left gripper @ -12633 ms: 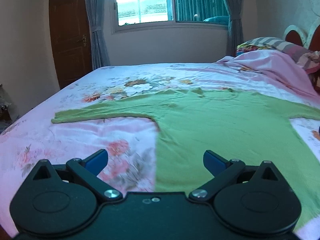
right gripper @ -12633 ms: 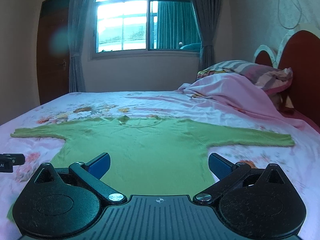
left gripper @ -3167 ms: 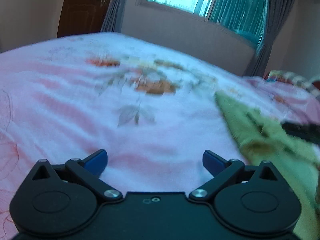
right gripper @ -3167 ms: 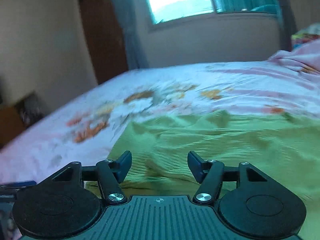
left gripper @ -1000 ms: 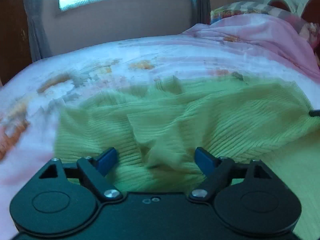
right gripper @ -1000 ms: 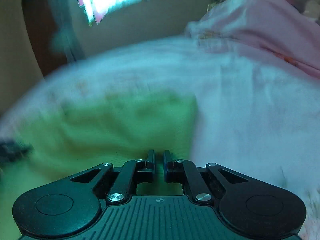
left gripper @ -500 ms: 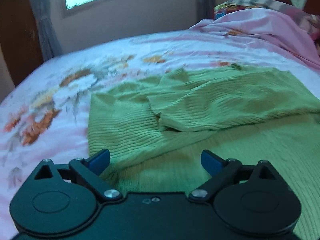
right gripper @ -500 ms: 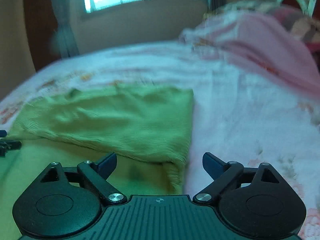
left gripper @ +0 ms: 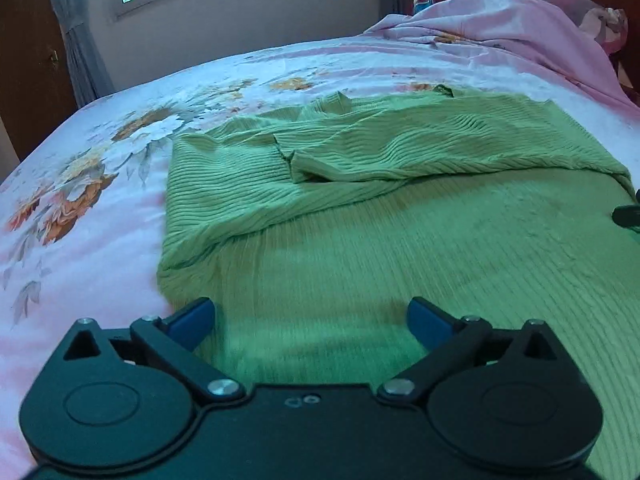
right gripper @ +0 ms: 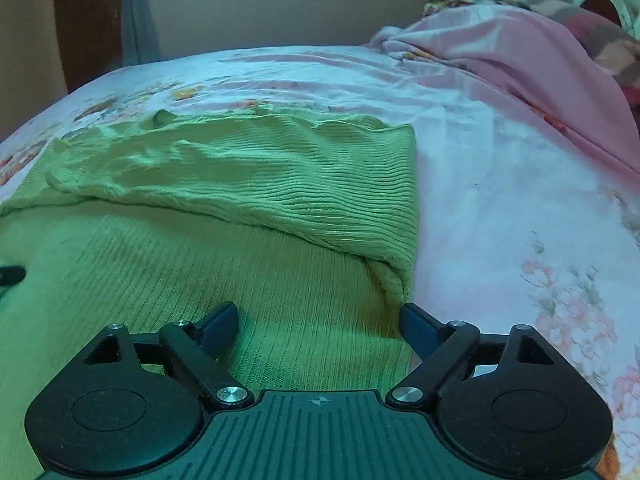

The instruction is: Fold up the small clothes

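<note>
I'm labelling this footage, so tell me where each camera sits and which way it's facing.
Left wrist: rides the left gripper, angled down over the green sweater near its left edge; only its opening jaws show.
Right wrist: rides the right gripper, angled down at the sweater's right edge; only its closing jaws show, gripping nothing.
Shared: sweater with sleeves folded in, floral bedsheet, window wall.

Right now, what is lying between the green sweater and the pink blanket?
Only bare flowered bedsheet. In the right wrist view, nothing else lies between the green sweater and the pink blanket.
</note>
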Demonstrator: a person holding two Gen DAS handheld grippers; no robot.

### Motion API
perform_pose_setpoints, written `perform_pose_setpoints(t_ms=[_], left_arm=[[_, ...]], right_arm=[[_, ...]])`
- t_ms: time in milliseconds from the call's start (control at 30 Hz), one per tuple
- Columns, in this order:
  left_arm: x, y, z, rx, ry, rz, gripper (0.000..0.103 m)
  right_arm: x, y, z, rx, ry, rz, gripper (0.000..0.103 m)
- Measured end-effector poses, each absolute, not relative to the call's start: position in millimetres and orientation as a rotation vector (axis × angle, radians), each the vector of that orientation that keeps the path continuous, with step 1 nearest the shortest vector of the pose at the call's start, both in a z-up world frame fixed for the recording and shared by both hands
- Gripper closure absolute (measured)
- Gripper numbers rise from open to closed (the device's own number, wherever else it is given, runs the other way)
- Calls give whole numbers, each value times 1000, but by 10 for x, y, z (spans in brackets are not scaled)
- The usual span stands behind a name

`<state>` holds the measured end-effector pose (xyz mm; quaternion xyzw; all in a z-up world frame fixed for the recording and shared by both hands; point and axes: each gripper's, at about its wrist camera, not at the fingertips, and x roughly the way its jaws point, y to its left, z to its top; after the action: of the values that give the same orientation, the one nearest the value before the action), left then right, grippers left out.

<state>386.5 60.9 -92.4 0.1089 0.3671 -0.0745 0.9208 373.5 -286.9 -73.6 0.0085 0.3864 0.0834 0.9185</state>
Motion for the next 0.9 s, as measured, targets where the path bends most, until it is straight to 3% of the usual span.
perform_pose_setpoints(t_ms=[167,300,800,833,900], left_arm=[[3517,679,-860,256,741,-154,2],[3143,800,-909,201,750,-145,2],[1368,1398,-874,92,695,-174,2],[1332,1432,-845,74,700,-197,3],[1295,1519,-796,37,706,-249,4]], right_arm=[[3330,-2985,-491,50,714,178,16],[2966,-3035,-670,66,827,169,16],[1058,-3099,-598,78,781,140,16],[981,-3133,-570,115,770,158,17],[871,-3249,-519,205,749,169,32]])
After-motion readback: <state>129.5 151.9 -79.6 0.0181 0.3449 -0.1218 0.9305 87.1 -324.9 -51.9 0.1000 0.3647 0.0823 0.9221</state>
